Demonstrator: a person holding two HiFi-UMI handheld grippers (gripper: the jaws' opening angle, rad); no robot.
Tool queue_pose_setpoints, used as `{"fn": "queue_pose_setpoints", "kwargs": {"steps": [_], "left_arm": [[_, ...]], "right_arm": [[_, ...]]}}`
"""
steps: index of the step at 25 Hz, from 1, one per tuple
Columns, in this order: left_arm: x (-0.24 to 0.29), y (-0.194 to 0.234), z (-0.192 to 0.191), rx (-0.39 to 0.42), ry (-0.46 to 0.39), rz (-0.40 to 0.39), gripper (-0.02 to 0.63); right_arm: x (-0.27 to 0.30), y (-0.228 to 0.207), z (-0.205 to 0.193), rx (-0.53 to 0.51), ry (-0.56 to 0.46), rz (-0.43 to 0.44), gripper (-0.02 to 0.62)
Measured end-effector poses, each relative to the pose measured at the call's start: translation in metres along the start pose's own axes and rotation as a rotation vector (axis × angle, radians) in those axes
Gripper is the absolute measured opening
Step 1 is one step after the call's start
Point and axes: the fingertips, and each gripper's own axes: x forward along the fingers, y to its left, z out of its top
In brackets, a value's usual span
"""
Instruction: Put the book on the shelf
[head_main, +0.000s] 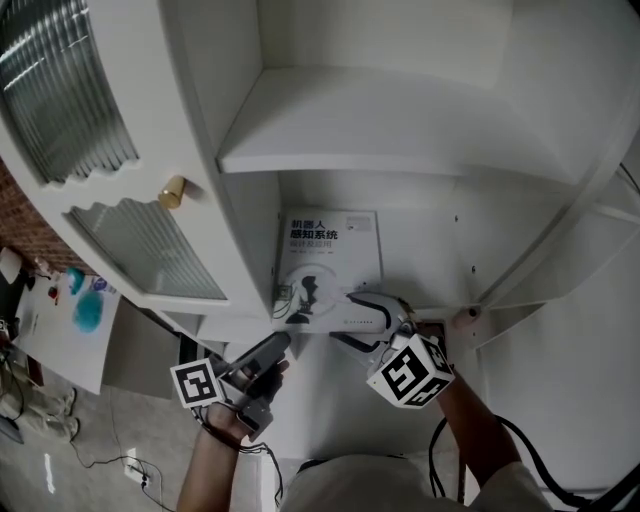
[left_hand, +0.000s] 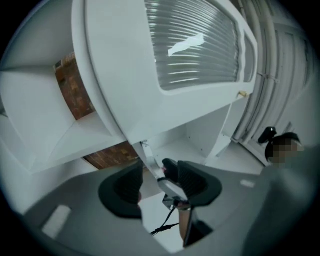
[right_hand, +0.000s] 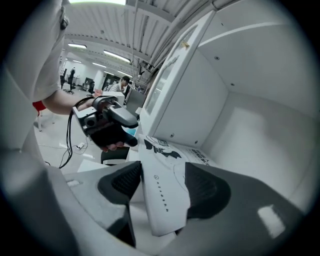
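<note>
**Placing step, near its end.** The book (head_main: 330, 262) lies in the lower compartment of the shelf (head_main: 440, 255), close to the left wall, cover showing and near end toward the front edge. The right gripper (head_main: 346, 318) has its jaws closed on that near end. The left gripper (head_main: 272, 350) stands outside the front left corner, beside the ribbed-glass door (head_main: 150, 250), jaws half apart with nothing in them. The next move is probably for the right jaws to let go and back straight out without dragging the book forward.
</note>
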Motion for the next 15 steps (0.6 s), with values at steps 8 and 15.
{"fn": "queue_pose_setpoints", "kwargs": {"steps": [8,15], "left_arm": [[-0.024,0.005,-0.015,0.067,0.028,0.045,0.207],[-0.045,0.009,-0.019,0.265,-0.005,0.222,0.12]], "right_arm": [[0.011,-0.008,-0.004,0.069,0.015,0.041,0.282],[-0.046,-0.021,0.025,0.377,-0.258,-0.032,0.185]]}}
